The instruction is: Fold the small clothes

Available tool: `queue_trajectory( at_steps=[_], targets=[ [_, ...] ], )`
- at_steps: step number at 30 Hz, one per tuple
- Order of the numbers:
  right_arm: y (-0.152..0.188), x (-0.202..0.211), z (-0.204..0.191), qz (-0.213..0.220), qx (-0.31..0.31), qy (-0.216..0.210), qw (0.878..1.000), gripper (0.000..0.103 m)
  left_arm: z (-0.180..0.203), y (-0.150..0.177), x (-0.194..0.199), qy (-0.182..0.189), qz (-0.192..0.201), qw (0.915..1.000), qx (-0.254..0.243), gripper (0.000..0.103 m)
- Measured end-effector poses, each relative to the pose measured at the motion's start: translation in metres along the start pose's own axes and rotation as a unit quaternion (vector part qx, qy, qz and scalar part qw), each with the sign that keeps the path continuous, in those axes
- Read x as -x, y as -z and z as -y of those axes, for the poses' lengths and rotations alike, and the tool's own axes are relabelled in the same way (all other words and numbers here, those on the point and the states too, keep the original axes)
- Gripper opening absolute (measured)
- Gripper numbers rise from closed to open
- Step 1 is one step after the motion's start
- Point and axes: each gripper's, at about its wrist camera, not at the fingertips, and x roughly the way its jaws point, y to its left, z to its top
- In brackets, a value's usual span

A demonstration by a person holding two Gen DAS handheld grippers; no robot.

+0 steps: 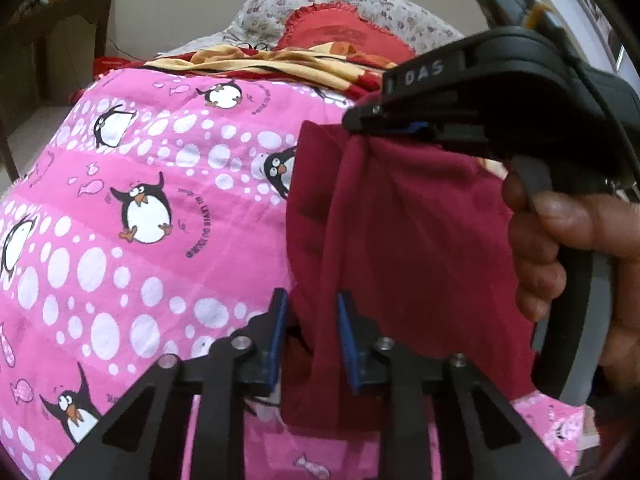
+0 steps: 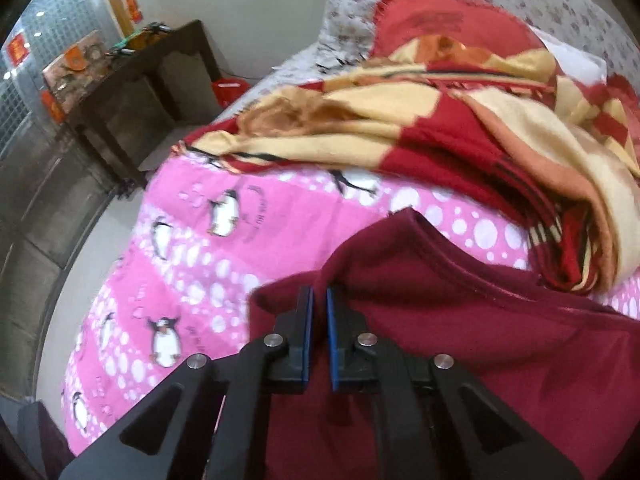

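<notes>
Left gripper [image 1: 310, 304] and right gripper [image 2: 319, 300] each clamp the maroon garment [image 1: 400, 240], lifted over pink penguin sheet [image 1: 140, 160]; striped blanket [image 2: 440, 120] at 1 o'clock

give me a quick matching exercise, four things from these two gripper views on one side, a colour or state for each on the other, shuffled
Things:
1. maroon garment
2. penguin-print bedsheet
3. frilled cushion
4. crumpled blanket

Colour or state:
A. pink with white dots
B. red, lying at the floral pillows
C. held by the left gripper and right gripper
D. cream and red checks, bunched up

Pairs: 1-C, 2-A, 3-B, 4-D
</notes>
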Motion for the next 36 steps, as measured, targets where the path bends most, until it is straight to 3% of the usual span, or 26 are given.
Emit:
queue_trajectory(
  at_steps=[2, 7, 9, 12, 13, 14, 17, 23, 28, 30, 32, 33, 35, 36],
  targets=[
    [-0.001, 0.003, -0.008, 0.007, 0.006, -0.009, 1.0, 0.033, -0.005, 0.0, 0.006, 0.012, 0.001, 0.9999, 0.008, 0.015],
    [0.005, -0.025, -0.01, -0.018, 0.007, 0.001, 1.0, 0.033, -0.005, 0.004, 0.007, -0.006, -0.003, 1.0, -0.004, 0.016],
    [0.008, -0.024, 0.001, -0.012, -0.022, -0.019, 1.0, 0.033, -0.007, 0.004, 0.007, -0.007, -0.005, 1.0, 0.001, 0.022],
    [0.01, -0.006, 0.011, -0.002, -0.046, -0.049, 0.998, 0.038, -0.011, 0.004, 0.011, -0.007, 0.0, 0.9999, 0.011, 0.045],
    [0.01, -0.001, 0.012, -0.001, -0.047, -0.051, 0.998, 0.046, -0.013, 0.004, 0.012, -0.005, 0.003, 0.9998, 0.017, 0.054],
    [0.01, 0.004, 0.013, 0.001, -0.046, -0.049, 0.998, 0.054, -0.015, 0.004, 0.012, -0.002, 0.006, 0.9997, 0.024, 0.058],
    [0.009, 0.006, 0.005, -0.012, -0.025, -0.041, 0.999, 0.062, -0.015, 0.005, 0.01, -0.001, 0.002, 0.9996, 0.027, 0.058],
    [0.015, -0.029, -0.032, -0.066, 0.059, 0.058, 0.994, 0.072, -0.012, 0.017, 0.006, -0.002, -0.01, 0.9997, 0.022, 0.059],
    [0.021, -0.043, -0.045, -0.045, 0.079, 0.088, 0.992, 0.085, -0.018, 0.023, 0.008, 0.002, -0.008, 0.9995, 0.031, 0.068],
    [0.026, -0.043, -0.046, -0.033, 0.09, 0.102, 0.99, 0.083, -0.017, 0.022, 0.008, -0.002, -0.007, 0.9996, 0.027, 0.07],
    [0.027, -0.04, -0.045, -0.031, 0.099, 0.125, 0.987, 0.062, -0.018, 0.022, 0.01, -0.005, -0.006, 0.9997, 0.022, 0.071],
    [0.026, -0.038, -0.041, -0.032, 0.093, 0.115, 0.988, 0.06, -0.018, 0.022, 0.012, -0.005, -0.006, 0.9998, 0.021, 0.071],
    [0.024, -0.031, -0.032, -0.035, 0.077, 0.094, 0.992, 0.045, -0.017, 0.02, 0.012, -0.005, -0.005, 0.9998, 0.018, 0.074],
    [0.023, -0.025, -0.024, -0.033, 0.059, 0.071, 0.995, 0.044, -0.017, 0.019, 0.013, -0.005, -0.002, 0.9999, 0.015, 0.075]
  ],
)
